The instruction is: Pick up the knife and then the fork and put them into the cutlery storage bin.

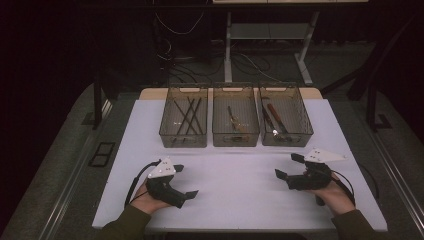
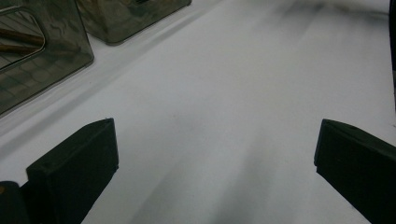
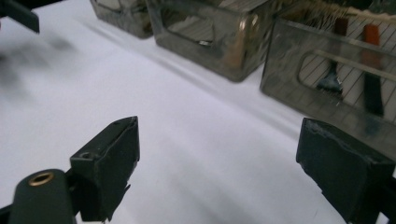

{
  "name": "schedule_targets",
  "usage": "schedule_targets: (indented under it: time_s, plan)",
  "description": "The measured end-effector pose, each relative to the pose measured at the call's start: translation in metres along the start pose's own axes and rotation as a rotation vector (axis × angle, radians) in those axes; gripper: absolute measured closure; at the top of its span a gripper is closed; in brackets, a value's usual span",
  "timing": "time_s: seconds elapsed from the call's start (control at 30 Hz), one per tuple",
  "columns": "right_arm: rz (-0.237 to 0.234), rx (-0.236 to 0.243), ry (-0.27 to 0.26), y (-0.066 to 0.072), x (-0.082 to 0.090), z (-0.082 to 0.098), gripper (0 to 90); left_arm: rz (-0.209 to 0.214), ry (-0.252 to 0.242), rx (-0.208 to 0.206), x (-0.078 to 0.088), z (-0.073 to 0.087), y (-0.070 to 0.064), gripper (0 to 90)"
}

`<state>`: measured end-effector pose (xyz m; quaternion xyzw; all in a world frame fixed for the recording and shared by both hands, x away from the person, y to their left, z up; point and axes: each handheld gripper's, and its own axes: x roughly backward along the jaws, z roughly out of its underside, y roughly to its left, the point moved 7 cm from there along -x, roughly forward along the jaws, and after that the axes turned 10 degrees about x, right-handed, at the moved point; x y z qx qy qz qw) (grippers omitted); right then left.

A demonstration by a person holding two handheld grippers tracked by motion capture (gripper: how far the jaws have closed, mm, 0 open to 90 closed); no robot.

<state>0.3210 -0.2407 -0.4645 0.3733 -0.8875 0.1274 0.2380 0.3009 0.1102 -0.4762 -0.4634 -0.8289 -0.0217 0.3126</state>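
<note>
Both grippers rest low over the white table (image 1: 235, 175), each held in a hand. My left gripper (image 1: 186, 180) is at the front left and points right, its jaws wide apart and empty. My right gripper (image 1: 287, 165) is at the front right and points left, also open and empty. In the left gripper view the left gripper (image 2: 215, 158) spans bare white table. In the right gripper view the right gripper (image 3: 219, 158) spans white table, with the bins just beyond it.
Three smoky see-through bins stand in a row at the back. The left bin (image 1: 183, 117) holds dark thin sticks. The middle bin (image 1: 235, 117) holds a utensil. The right bin (image 1: 285, 117) holds utensils, one with a reddish handle (image 3: 372, 37). Cables and table legs lie behind.
</note>
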Motion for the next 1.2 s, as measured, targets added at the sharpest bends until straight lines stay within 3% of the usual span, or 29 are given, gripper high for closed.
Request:
schedule_targets:
  time_s: [0.27,0.7,0.77,1.2]
  plan:
    - [-0.02,0.015,0.028,0.014,0.005,0.017,13.6,0.0,0.002,0.002,-0.001,0.0,-0.001,0.0]
    - [-0.045,0.045,0.062,0.022,0.012,0.035,13.6,0.0,0.01,-0.003,-0.001,0.002,-0.002,0.0]
    - [-0.045,0.067,0.069,0.022,0.012,0.036,13.6,-0.001,0.017,-0.01,0.0,0.002,-0.002,0.0]
    - [-0.053,0.082,0.07,0.022,0.012,0.036,13.6,-0.006,0.021,-0.014,-0.001,0.003,-0.001,0.0]
